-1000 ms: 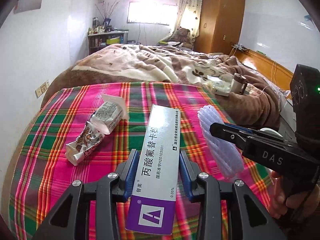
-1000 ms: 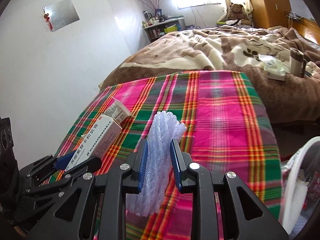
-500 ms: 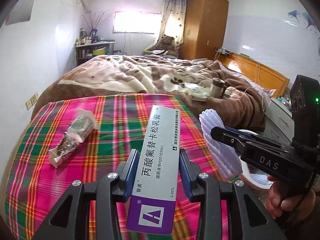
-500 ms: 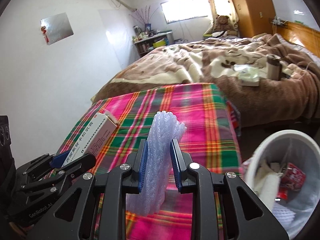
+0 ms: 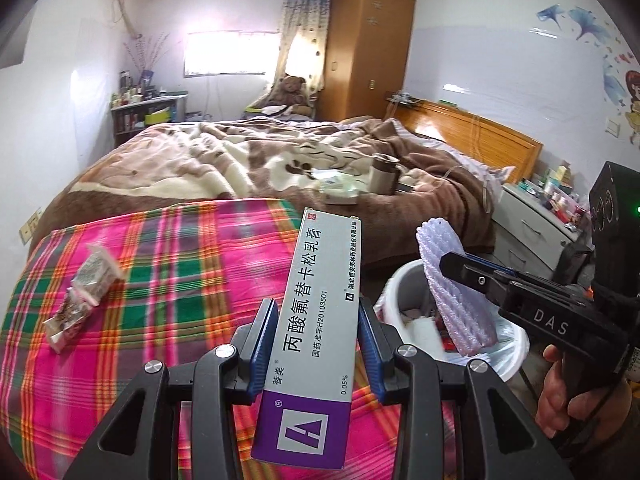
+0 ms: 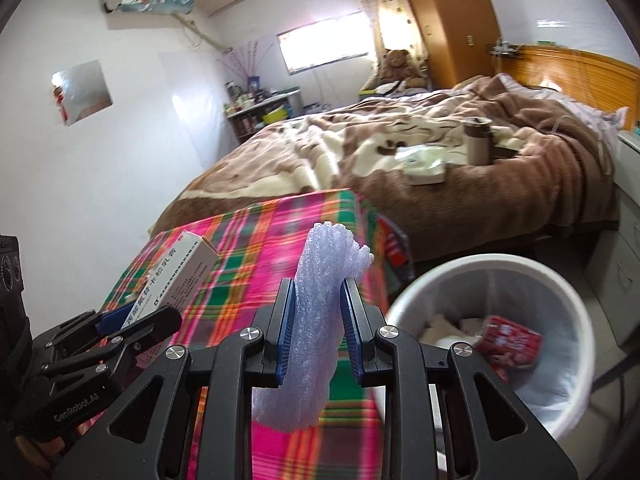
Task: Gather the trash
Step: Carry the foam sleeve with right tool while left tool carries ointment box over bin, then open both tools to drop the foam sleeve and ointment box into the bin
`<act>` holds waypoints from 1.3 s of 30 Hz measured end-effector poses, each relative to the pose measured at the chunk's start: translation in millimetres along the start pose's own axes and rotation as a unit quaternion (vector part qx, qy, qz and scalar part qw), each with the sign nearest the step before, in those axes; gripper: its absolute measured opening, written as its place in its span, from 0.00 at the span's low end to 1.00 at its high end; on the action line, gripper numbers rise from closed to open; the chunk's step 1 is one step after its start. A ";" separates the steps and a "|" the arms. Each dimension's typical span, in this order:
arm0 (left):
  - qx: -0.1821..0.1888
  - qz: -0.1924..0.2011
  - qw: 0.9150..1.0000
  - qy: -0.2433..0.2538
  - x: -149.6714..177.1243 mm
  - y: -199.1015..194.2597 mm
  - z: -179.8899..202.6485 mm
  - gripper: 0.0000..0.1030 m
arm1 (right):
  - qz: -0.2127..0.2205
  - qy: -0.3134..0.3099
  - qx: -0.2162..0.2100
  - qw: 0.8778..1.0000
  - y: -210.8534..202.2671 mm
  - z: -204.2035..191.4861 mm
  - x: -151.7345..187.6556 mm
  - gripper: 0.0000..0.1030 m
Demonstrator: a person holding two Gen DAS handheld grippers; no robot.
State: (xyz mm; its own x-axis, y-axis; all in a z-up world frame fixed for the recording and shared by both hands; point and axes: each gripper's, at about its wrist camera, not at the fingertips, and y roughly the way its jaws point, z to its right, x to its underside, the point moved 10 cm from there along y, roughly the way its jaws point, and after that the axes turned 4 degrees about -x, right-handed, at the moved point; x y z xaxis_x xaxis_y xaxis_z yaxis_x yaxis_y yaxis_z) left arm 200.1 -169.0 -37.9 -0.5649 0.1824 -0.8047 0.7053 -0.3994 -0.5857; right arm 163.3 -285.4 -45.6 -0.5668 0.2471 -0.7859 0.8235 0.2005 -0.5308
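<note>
My left gripper [image 5: 318,320] is shut on a long white and purple medicine box [image 5: 316,332], held above the plaid cloth; the box also shows in the right wrist view [image 6: 172,276]. My right gripper [image 6: 318,304] is shut on a pale purple foam net sleeve [image 6: 316,320], which also shows in the left wrist view [image 5: 452,292] over the white trash bin [image 5: 512,344]. In the right wrist view the bin [image 6: 560,292] stands to the right of the gripper, lined with a bag and holding a red packet [image 6: 512,344]. A crumpled wrapper [image 5: 80,300] lies on the cloth at left.
The pink and green plaid cloth [image 5: 168,280] covers the table. A bed with a brown blanket [image 5: 260,164] lies behind, bearing a thermos [image 5: 382,172] and a tissue pack [image 5: 340,192]. A white drawer unit [image 5: 532,220] stands at the right.
Both grippers have risen and swung right with their loads. The trash bin has come into view below the foam sleeve, and the wrapper has slid to the far left.
</note>
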 end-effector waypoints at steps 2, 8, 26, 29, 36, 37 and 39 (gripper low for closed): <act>0.009 -0.001 1.000 0.007 -0.7 2.8 12.3 0.39 | 0.004 0.005 0.013 1.000 -7.6 13.5 0.2 0.23; 0.039 -0.009 0.999 0.022 -0.2 16.8 54.6 0.39 | 0.011 0.021 0.050 0.998 -20.4 50.9 2.4 0.24; 0.076 -0.029 0.995 0.064 9.1 52.0 133.4 0.39 | 0.005 0.054 0.108 0.993 -33.2 119.3 17.2 0.24; 0.078 -0.030 0.994 0.066 9.2 56.2 139.2 0.39 | 0.003 0.052 0.113 0.992 -32.6 125.4 16.7 0.24; 0.074 -0.038 0.994 0.066 8.8 68.7 146.7 0.40 | -0.011 0.048 0.121 0.991 -28.7 135.8 20.8 0.26; 0.073 -0.039 0.994 0.065 9.3 70.3 147.1 0.45 | -0.014 0.050 0.124 0.991 -27.7 137.9 21.7 0.29; 0.077 -0.042 0.994 0.062 9.6 72.1 147.5 0.53 | -0.017 0.053 0.126 0.991 -27.1 140.9 23.4 0.34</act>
State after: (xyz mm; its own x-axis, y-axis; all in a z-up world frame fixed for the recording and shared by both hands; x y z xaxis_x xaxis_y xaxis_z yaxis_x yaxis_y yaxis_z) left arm 182.3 -328.6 -73.6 -0.5559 0.3261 -0.7646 0.5778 -0.5096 -0.6375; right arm 131.4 -418.6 -94.3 -0.5828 0.3443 -0.7361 0.7770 -0.0290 -0.6288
